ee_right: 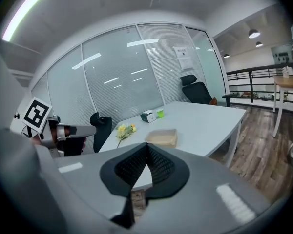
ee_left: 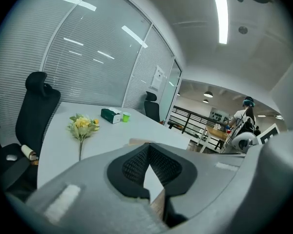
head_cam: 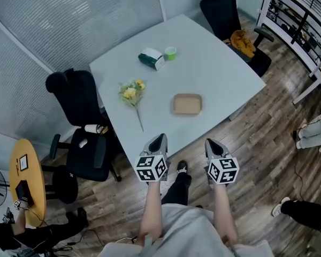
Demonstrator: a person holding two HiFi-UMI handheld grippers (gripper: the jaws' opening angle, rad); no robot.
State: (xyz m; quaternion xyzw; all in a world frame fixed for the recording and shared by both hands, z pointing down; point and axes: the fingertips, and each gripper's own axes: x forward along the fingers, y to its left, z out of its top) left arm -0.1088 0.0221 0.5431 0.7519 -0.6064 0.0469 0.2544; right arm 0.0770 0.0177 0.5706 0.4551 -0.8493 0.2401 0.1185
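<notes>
My left gripper [head_cam: 159,138] and right gripper [head_cam: 212,143] hang side by side over the near edge of a pale grey table [head_cam: 219,74]. Both are shut, and neither holds anything. In the left gripper view the jaws [ee_left: 149,148] meet at their tips and point towards a bunch of yellow flowers [ee_left: 81,126]. The right gripper [ee_right: 147,148] points at a flat tan box [ee_right: 162,137]. On the table, the flowers [head_cam: 131,93] lie ahead of the left gripper. The tan box [head_cam: 187,104] lies ahead of the right one. Neither gripper touches them.
A green and white box [head_cam: 151,58] and a small green cup [head_cam: 170,53] stand at the table's far side. Black office chairs [head_cam: 80,98] crowd the left edge, and another chair [head_cam: 224,12] stands at the far corner. A round wooden table [head_cam: 28,173] is at left. A person's legs [head_cam: 313,134] are at right.
</notes>
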